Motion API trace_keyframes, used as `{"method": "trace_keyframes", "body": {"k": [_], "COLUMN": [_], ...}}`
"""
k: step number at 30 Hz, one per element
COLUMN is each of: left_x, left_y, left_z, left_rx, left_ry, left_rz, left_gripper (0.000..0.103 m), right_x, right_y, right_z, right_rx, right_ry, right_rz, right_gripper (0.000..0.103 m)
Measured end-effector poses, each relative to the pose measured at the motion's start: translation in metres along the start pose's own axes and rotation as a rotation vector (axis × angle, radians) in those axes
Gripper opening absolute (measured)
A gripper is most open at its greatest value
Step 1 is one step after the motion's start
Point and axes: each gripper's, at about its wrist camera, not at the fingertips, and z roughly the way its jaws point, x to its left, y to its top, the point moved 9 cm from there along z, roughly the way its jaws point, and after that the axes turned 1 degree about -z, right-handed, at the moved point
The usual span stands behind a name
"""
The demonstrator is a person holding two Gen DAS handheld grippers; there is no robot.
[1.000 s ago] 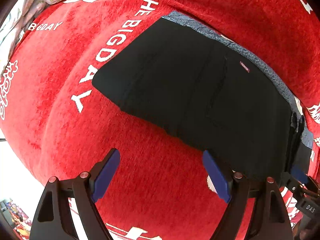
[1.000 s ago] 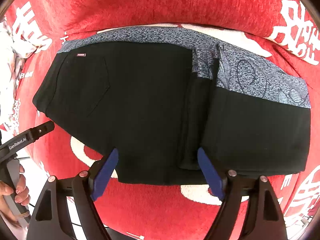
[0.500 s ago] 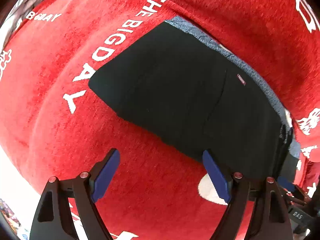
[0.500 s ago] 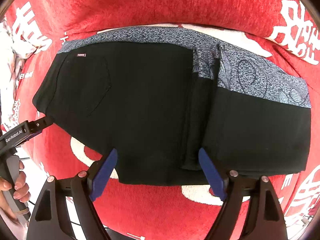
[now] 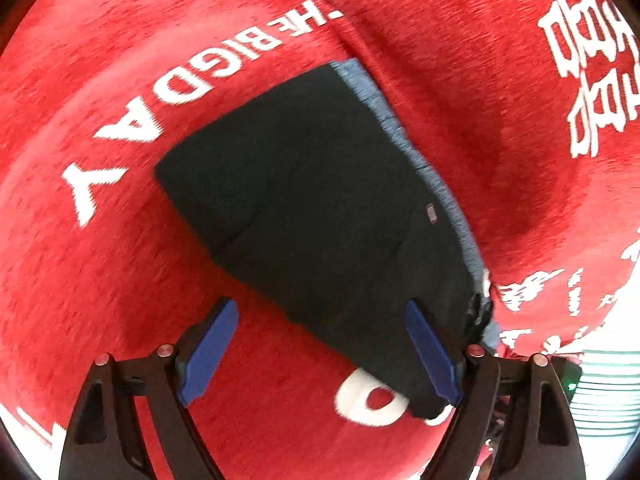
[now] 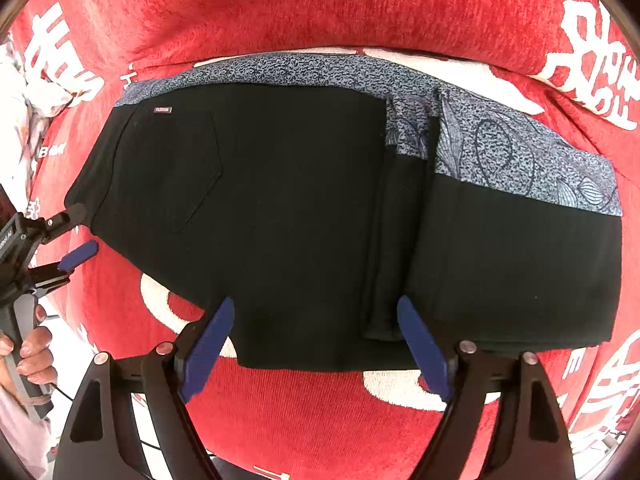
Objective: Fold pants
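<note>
The red cloth carries the pants, already folded once. Next fold, I'd judge: the left gripper, jaws spread, nears the waist end; right gripper hovers spread, empty.

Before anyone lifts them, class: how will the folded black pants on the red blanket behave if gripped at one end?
The black pants would probably droop: soft cloth lying flat. Their stacked layers may slide apart. They probably won't roll.
</note>
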Motion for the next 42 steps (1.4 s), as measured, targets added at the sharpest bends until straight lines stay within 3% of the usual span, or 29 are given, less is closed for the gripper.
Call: {"method": "trace_keyframes", "body": {"k": [2, 5, 7, 10, 14, 16, 18, 19, 20, 21, 23, 26, 30, 32, 36, 40, 42], "left_x": [-0.009, -0.009, -0.016, -0.024, -0.057, -0.064, -0.051, -0.041, -0.032, -0.026, -0.029, -0.048, -0.086, -0.094, -0.091, -0.087, -0.088], "left_y": [0.003, 0.007, 0.010, 0.011, 0.013, 0.016, 0.021, 0.023, 0.025, 0.027, 0.031, 0.028, 0.005, -0.010, -0.016, -0.016, -0.017], "left_z": [0.003, 0.011, 0.013, 0.012, -0.004, 0.001, 0.015, 0.022, 0.025, 0.025, 0.019, 0.014, 0.016, 0.020, 0.025, 0.023, 0.026], "left_rx": [-0.002, 0.001, -0.012, -0.016, -0.073, -0.082, -0.059, -0.045, -0.040, -0.043, -0.083, -0.140, -0.268, -0.308, -0.303, -0.312, -0.316], "left_ry": [-0.063, -0.038, -0.070, -0.033, -0.013, 0.027, 0.153, 0.223, 0.284, 0.328, 0.346, 0.469, 0.738, 0.841, 0.877, 0.878, 0.882], "left_rz": [-0.002, 0.022, 0.015, 0.007, 0.151, 0.191, 0.180, 0.164, 0.148, 0.141, 0.153, 0.338, 0.778, 0.965, 1.041, 1.064, 1.072], "left_gripper": [0.086, 0.090, 0.095, 0.095, 0.095, 0.095, 0.094, 0.083, 0.065, 0.060, 0.044, 0.040, 0.040, 0.040, 0.040, 0.040, 0.040], "right_x": [0.000, 0.000, 0.001, 0.002, 0.000, 0.001, 0.001, 0.001, 0.001, 0.003, 0.004, 0.008, 0.013, 0.025, 0.068, 0.132, 0.169], "right_y": [0.000, 0.000, -0.001, -0.001, -0.001, -0.001, -0.001, -0.001, -0.001, -0.002, -0.001, 0.009, 0.039, 0.063, 0.106, 0.132, 0.131], "right_z": [0.000, 0.000, 0.001, 0.001, 0.001, 0.001, 0.002, 0.002, 0.002, 0.002, -0.002, -0.024, -0.061, -0.070, -0.071, -0.056, -0.045], "right_rx": [-0.002, -0.006, -0.009, -0.009, -0.006, -0.008, -0.009, -0.009, -0.007, -0.006, -0.002, -0.057, -0.119, -0.091, -0.001, 0.102, 0.157], "right_ry": [-0.003, -0.012, -0.019, -0.031, -0.026, -0.024, -0.026, -0.027, -0.030, -0.034, -0.049, -0.050, 0.099, 0.241, 0.443, 0.537, 0.536], "right_rz": [-0.004, -0.014, -0.019, -0.028, -0.021, -0.021, -0.023, -0.024, -0.026, -0.027, -0.044, -0.075, -0.036, -0.005, -0.027, -0.112, -0.188], "right_gripper": [0.087, 0.087, 0.087, 0.087, 0.087, 0.087, 0.087, 0.088, 0.088, 0.088, 0.088, 0.088, 0.088, 0.088, 0.088, 0.088, 0.088]}}
